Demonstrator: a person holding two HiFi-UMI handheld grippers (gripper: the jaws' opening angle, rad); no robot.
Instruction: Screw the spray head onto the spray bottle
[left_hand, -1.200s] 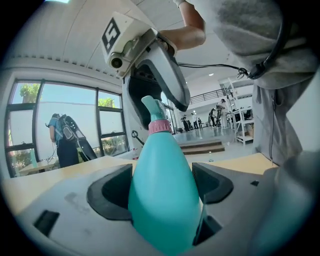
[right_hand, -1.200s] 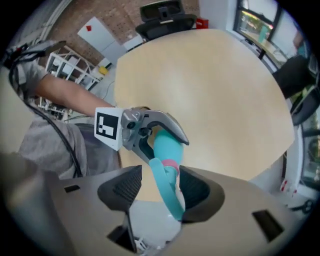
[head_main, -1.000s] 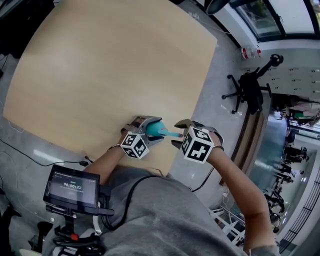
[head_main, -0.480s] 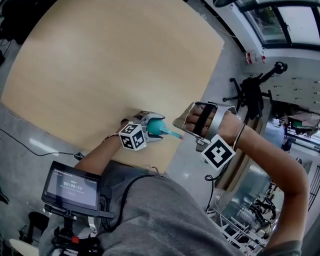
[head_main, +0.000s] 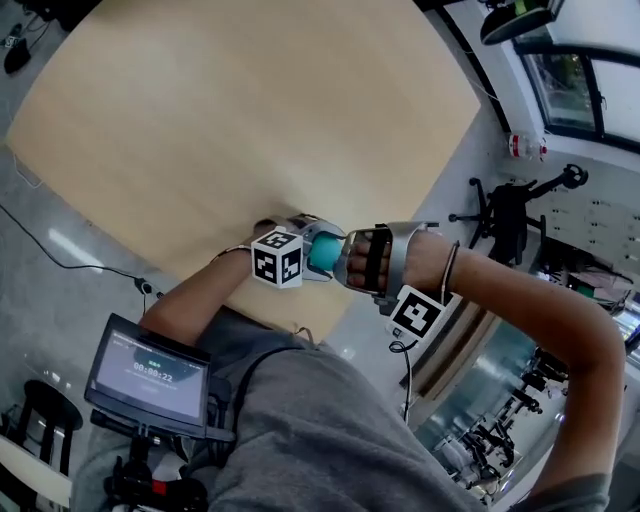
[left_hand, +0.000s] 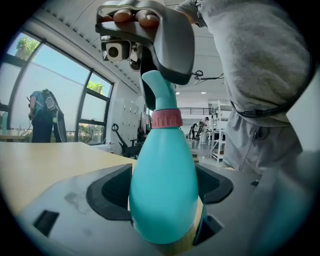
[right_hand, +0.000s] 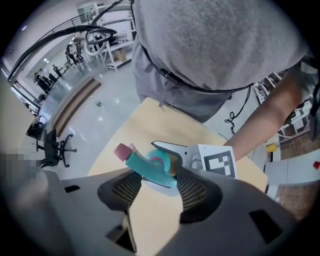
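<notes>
My left gripper (head_main: 312, 245) is shut on a teal spray bottle (left_hand: 164, 185), holding its body near the table's near edge. A pink collar (left_hand: 166, 119) rings the bottle's neck, and the teal spray head (left_hand: 159, 90) stands on top of it. My right gripper (head_main: 350, 262) sits over that head from the right, its jaws shut on the spray head (right_hand: 150, 167). The head's pink nozzle (right_hand: 122, 151) sticks out to the left of the pads. In the head view the right hand hides most of the spray head.
The light wooden table (head_main: 250, 100) stretches away from the grippers, its near edge just under them. A small monitor (head_main: 148, 378) hangs at the person's left hip. A black office chair (head_main: 510, 215) stands on the grey floor to the right.
My right gripper has rolled over and moved left onto the bottle's top, closing round the spray head. The left gripper kept its hold on the bottle.
</notes>
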